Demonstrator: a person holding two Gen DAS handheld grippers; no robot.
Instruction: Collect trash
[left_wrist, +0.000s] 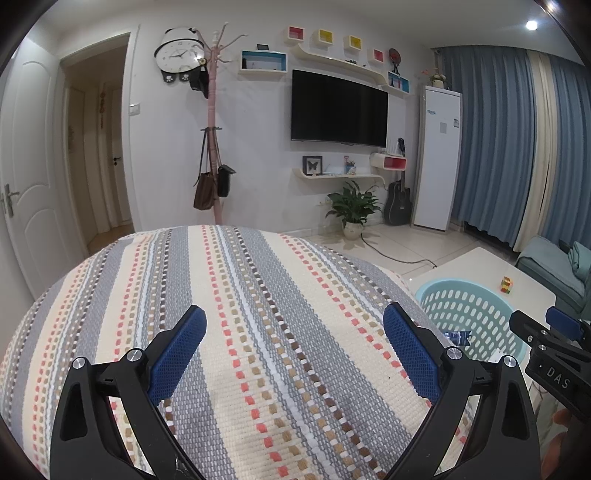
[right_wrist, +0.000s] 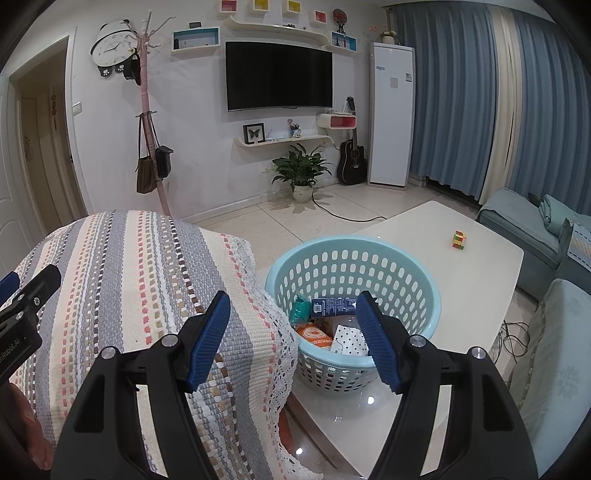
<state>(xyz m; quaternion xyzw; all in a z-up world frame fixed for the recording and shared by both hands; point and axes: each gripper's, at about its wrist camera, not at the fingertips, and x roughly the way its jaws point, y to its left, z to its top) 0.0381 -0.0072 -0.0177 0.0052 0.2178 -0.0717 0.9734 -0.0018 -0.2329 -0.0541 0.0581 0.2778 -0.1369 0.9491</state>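
Observation:
A light blue perforated basket (right_wrist: 413, 280) stands on the white coffee table (right_wrist: 472, 273). Inside it lie several pieces of trash: a dark blue box (right_wrist: 332, 307), a green wrapper (right_wrist: 300, 309), an orange packet (right_wrist: 314, 334) and a white spotted packet (right_wrist: 349, 339). My right gripper (right_wrist: 293, 308) hovers open above the basket's near left rim, nothing between its blue pads. My left gripper (left_wrist: 294, 321) is open over the striped woven cover (left_wrist: 240, 295), holding nothing. In the left wrist view the basket (left_wrist: 476, 314) appears at right with the right gripper (left_wrist: 546, 328) beside it.
The striped cover (right_wrist: 140, 280) drapes a rounded seat left of the table. A small coloured cube (right_wrist: 458, 239) sits on the table's far side. Blue sofas (right_wrist: 524, 229) stand at right. A potted plant (right_wrist: 301, 171), guitar (right_wrist: 351, 155) and coat rack (right_wrist: 151, 140) line the far wall.

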